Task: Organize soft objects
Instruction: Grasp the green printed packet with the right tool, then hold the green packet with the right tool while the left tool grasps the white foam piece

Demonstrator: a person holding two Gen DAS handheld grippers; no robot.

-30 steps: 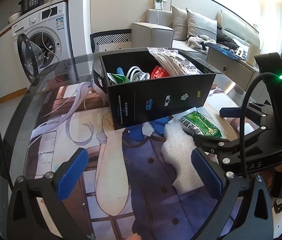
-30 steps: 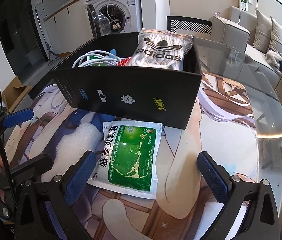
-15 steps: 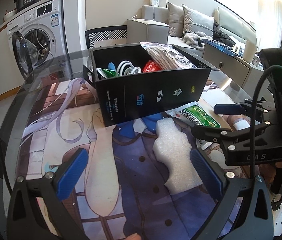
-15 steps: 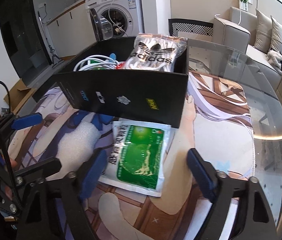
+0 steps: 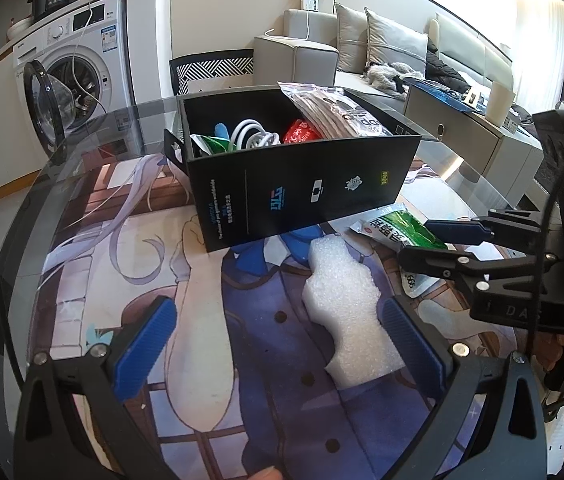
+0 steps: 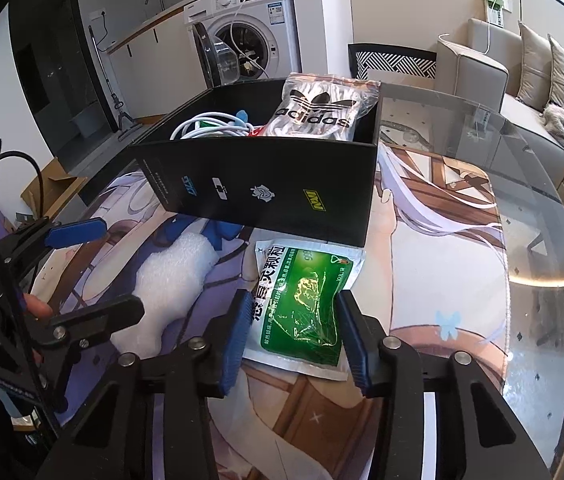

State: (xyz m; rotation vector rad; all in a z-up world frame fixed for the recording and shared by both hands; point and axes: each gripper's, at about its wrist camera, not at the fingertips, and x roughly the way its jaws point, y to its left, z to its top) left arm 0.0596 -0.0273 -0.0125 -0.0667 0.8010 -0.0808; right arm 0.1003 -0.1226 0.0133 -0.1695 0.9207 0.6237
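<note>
Right tool (image 6: 294, 340) tilted down, clamping green sachet (image 6: 302, 304).

The black box (image 6: 265, 184) covers the top edge of the green sachet (image 6: 306, 296), and its small printed text is too fine to read. Inside, the white cable (image 6: 205, 128) hides most of the smaller items beneath it.

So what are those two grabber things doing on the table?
A person is tidying soft things into the black box. The right gripper has squeezed shut on the green packet, which lies on the table mat in front of the box. The left gripper is open near the white foam piece, which nothing holds.
</note>
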